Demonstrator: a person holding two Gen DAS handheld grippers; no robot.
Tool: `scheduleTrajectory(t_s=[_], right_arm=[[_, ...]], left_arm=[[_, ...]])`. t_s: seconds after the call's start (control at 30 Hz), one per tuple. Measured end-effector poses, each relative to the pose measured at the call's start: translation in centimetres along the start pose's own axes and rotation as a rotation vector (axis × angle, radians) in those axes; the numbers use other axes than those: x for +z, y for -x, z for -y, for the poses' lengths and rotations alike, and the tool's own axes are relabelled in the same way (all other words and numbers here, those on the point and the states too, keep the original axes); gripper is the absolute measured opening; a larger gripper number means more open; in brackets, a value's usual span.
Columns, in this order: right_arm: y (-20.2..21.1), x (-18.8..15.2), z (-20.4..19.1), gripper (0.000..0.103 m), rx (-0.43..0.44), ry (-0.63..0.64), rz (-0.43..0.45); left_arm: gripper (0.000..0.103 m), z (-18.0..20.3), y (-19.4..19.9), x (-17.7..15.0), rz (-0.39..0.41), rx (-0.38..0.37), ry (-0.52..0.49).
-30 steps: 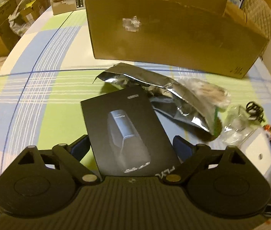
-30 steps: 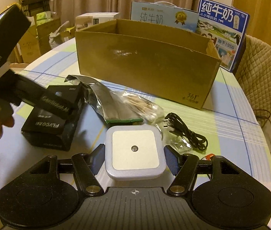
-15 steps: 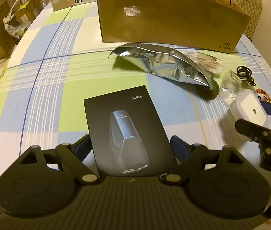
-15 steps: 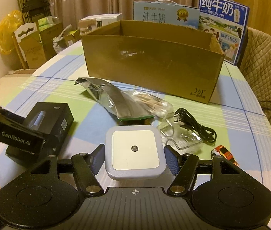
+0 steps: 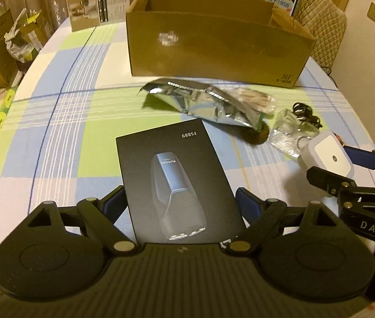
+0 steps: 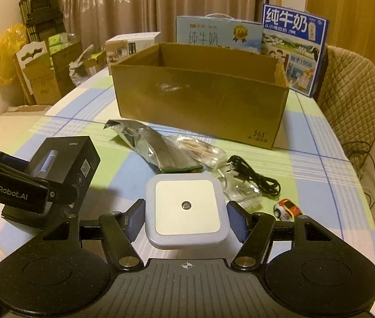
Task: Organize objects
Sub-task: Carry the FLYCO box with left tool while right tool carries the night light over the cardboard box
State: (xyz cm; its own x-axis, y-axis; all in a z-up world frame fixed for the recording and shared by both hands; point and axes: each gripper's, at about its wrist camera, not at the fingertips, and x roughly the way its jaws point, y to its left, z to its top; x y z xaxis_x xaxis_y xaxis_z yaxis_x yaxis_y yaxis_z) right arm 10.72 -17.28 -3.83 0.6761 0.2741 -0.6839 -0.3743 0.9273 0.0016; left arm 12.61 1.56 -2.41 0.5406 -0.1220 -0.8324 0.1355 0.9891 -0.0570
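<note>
Left wrist: left gripper (image 5: 180, 201) clamps the black box (image 5: 176, 182), lifted over the table (image 5: 54, 122); carton (image 5: 214, 50) ahead looks empty.

Right wrist: right gripper (image 6: 186, 218) grips the white square (image 6: 186, 209), also raised. I still see foil bag (image 6: 147, 143), cable (image 6: 253, 175), toy car (image 6: 286, 208) left.

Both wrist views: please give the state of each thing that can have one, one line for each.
Black box: held in the left gripper, lifted off the table.
White square light: held in the right gripper, lifted.
Cardboard box: open at the top, upright.
Foil bag: crumpled, lying flat.
Black cable: loosely coiled on the table.
Toy car: on its wheels.
</note>
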Motion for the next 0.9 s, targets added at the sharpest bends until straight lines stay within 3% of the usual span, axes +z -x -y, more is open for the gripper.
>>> scheduleTrajectory(t_s=[0.9], right_arm=[[3.7,0.7,0.0,0.063,-0.023,-0.005,0.054]], left_arm=[[0.085,1.1,5.1,0.0,0.079,-0.027,-0.016]])
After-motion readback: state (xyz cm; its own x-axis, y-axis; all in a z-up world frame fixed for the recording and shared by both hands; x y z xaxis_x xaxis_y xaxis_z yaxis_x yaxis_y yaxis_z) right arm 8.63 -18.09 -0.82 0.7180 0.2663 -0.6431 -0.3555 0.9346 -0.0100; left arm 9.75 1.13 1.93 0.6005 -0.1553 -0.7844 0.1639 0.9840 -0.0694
